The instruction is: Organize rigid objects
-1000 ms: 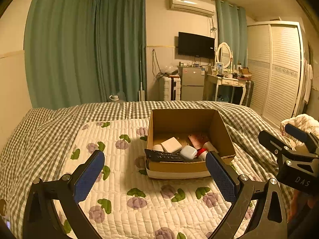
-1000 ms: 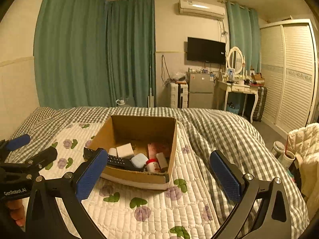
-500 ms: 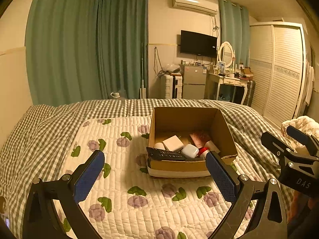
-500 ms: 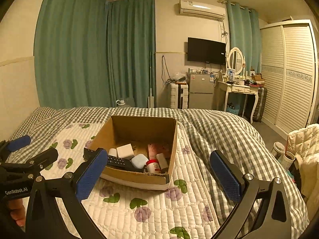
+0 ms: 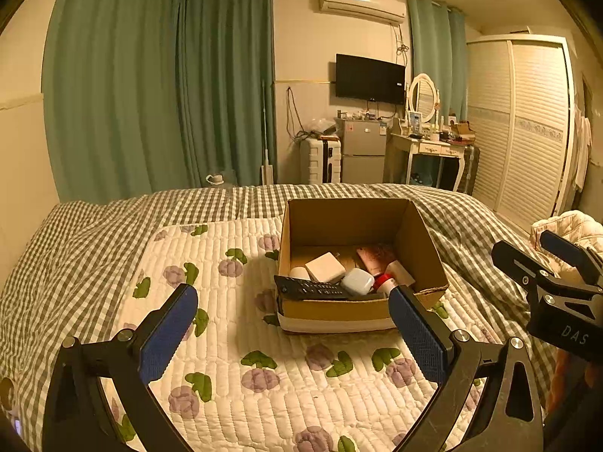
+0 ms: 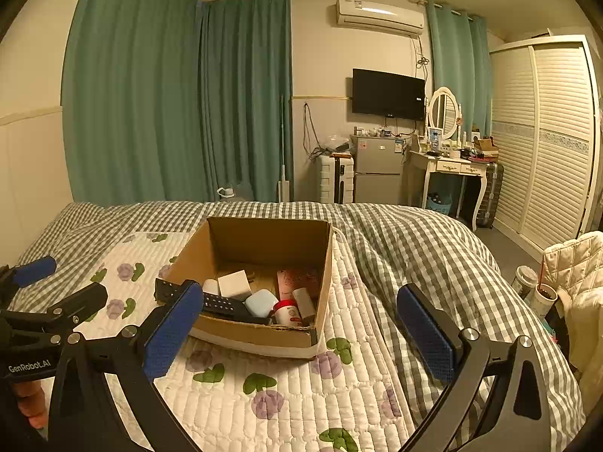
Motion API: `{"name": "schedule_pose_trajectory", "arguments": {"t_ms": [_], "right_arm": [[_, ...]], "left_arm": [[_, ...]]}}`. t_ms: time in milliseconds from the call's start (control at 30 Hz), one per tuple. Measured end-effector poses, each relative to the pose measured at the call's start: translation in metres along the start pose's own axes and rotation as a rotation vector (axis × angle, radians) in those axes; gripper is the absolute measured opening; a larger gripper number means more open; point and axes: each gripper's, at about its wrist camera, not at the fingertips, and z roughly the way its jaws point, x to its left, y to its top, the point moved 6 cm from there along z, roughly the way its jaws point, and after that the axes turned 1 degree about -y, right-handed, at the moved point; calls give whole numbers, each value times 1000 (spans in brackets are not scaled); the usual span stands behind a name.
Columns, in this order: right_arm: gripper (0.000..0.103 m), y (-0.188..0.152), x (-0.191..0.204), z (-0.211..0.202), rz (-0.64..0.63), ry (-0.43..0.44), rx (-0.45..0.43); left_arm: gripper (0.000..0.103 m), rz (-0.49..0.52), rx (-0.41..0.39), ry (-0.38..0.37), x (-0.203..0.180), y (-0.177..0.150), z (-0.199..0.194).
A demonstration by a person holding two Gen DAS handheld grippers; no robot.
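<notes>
Hovering above the quilted floral mat (image 5: pixel 233 342), both tools are sitting wide apart at the jaws with nothing between the blue pads: the left gripper (image 5: pixel 292 333) is spread and empty, and the right gripper (image 6: pixel 297 333) is likewise spread and empty. Compared with a second ago, almost nothing is shifting on the bed; the left wrist view is only tilting up a little, so more wall and ceiling are showing, while the cardboard box (image 5: pixel 339 310) and its contents are lying exactly as they were. That is suggesting a pause or a pull-back rather than a reach, and it is not settling whether sorting is ending or about to go on.

The things are resting inside the box, crowded toward its near wall: a black remote control (image 5: pixel 312 289), a white square adapter (image 5: pixel 325 266), a pale rounded case (image 5: pixel 357 281), a red-capped bottle (image 5: pixel 385 281) and a pink packet (image 5: pixel 373 258). The remote is the one long item. Its long axis is running roughly parallel to the near wall, lying crosswise, with its left end poking up past the box's near-left corner (image 6: pixel 166 289) and the other end dipping down among the bottles. No loose item is showing on the mat or the checked blanket (image 6: pixel 414 248).
</notes>
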Motion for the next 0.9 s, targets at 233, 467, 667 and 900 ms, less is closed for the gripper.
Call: {"name": "schedule_pose_trajectory", "arguments": {"t_ms": [233, 467, 667, 900], "right_arm": [[103, -1, -2, 1, 8, -3, 6], [103, -1, -1, 1, 3, 4, 9], [103, -2, 3, 1, -9, 8, 15], [103, -2, 2, 3, -9, 5, 15]], "left_arm": [[103, -8, 6, 9, 0, -1, 1], [103, -12, 2, 13, 1, -1, 0], [103, -13, 3, 11, 2, 0, 0], [103, -12, 2, 7, 1, 0, -1]]}}
